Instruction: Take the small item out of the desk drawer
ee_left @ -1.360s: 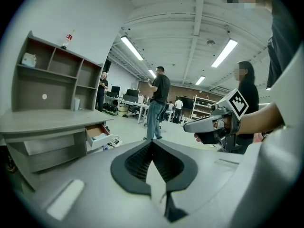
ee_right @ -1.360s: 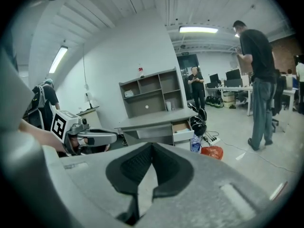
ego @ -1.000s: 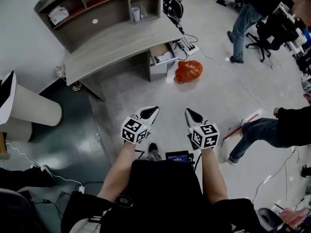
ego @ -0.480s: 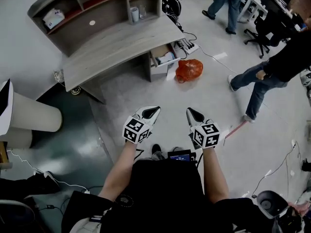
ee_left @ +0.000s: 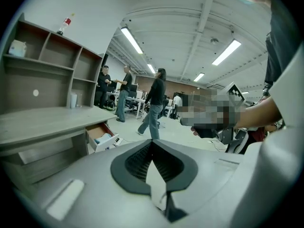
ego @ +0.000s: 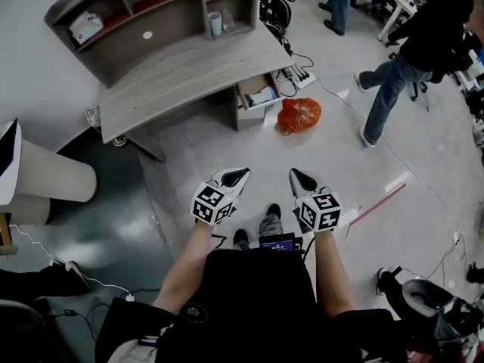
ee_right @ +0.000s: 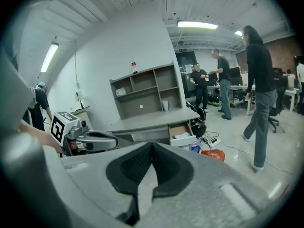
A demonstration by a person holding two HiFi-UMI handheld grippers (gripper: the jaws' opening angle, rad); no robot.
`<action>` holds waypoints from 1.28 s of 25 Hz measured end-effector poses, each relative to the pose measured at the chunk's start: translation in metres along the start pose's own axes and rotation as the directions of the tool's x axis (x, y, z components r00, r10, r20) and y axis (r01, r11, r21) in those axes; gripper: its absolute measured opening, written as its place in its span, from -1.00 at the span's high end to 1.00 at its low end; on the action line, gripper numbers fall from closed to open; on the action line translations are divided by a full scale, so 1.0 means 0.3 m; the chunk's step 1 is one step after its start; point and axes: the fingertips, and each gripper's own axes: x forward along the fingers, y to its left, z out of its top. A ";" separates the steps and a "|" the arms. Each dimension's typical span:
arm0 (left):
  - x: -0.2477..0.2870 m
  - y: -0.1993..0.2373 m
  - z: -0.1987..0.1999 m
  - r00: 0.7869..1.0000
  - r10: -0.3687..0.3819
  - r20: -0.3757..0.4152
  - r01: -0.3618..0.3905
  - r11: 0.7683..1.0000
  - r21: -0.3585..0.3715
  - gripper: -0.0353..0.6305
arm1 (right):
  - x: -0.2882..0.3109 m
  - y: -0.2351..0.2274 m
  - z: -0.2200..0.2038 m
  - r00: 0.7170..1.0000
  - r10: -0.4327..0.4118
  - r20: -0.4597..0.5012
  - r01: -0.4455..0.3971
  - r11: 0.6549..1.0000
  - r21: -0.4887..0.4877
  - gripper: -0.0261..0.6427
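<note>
while the black fingers of the white left gripper [ego: 233,177] are pressed together with nothing in them, the black fingers of the white right gripper [ego: 299,180] are pressed together and empty too. both point forward over the pale shiny floor [ego: 333,150]. the small open drawer with a brown inside [ego: 257,91] is well ahead of them, about in the middle between the two, so neither hand looks much nearer. it sticks out from under the long grey wooden desk [ego: 189,70], pulled out toward the crumpled orange plastic bag [ego: 298,115] on the floor just beside it. a small pale blue and white thing [ego: 264,96] lies inside, too small to tell what it is. i think the person must walk closer and open a gripper before reaching in.
</note>
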 end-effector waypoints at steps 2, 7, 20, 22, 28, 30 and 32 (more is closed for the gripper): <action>0.029 0.016 0.024 1.000 0.015 0.003 -0.015 1.000 0.002 0.89 | 0.019 -0.027 0.028 1.000 0.013 0.007 -0.013 1.000 -0.006 0.92; 0.125 0.033 0.098 0.999 0.032 0.015 -0.032 0.999 0.011 0.89 | 0.053 -0.129 0.092 0.999 0.032 0.013 -0.031 0.999 -0.013 0.92; 0.333 0.119 0.174 0.993 0.116 0.002 -0.116 0.993 -0.014 0.89 | 0.173 -0.350 0.175 0.995 0.104 0.000 -0.104 0.995 -0.010 0.92; 0.356 0.127 0.184 0.991 0.133 0.002 -0.133 0.991 -0.018 0.89 | 0.186 -0.376 0.188 0.993 0.119 -0.001 -0.119 0.993 -0.014 0.92; 0.401 0.138 0.208 0.985 0.175 -0.004 -0.175 0.984 -0.026 0.89 | 0.220 -0.430 0.215 0.986 0.167 -0.014 -0.167 0.986 -0.021 0.92; 0.406 0.138 0.208 0.982 0.187 -0.009 -0.187 0.982 -0.027 0.89 | 0.229 -0.442 0.219 0.984 0.180 -0.019 -0.180 0.983 -0.021 0.92; 0.407 0.139 0.201 0.980 0.197 -0.017 -0.198 0.980 -0.028 0.89 | 0.237 -0.448 0.217 0.981 0.192 -0.024 -0.192 0.981 -0.020 0.92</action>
